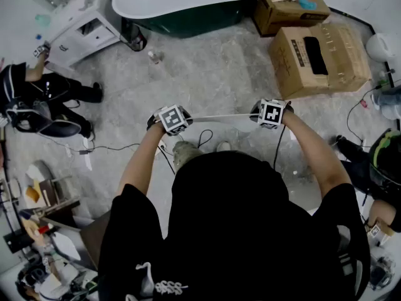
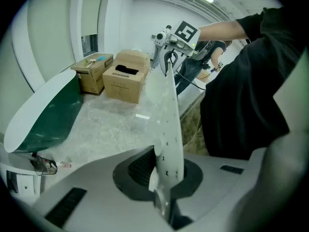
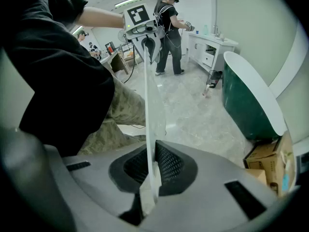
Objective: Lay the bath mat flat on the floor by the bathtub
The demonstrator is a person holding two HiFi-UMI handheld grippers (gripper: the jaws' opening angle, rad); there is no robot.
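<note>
The bath mat (image 2: 165,100) is a pale, thin sheet with small holes, held taut in the air between both grippers. In the head view its top edge (image 1: 220,115) shows as a thin white line in front of the person. My left gripper (image 2: 165,180) is shut on one end of the mat, and my right gripper (image 3: 147,175) is shut on the other end. Both grippers (image 1: 173,120) (image 1: 269,113) point steeply down at about the same height. The dark green bathtub (image 1: 183,4) with its white inside stands ahead, across a stretch of pale marbled floor (image 1: 213,68).
Two cardboard boxes (image 1: 318,56) stand right of the tub. A white cabinet (image 1: 81,25) is at the far left, with a small bottle (image 1: 153,57) on the floor near it. Cables (image 1: 109,148) trail by the feet. Other people (image 1: 37,99) are at the left and right edges.
</note>
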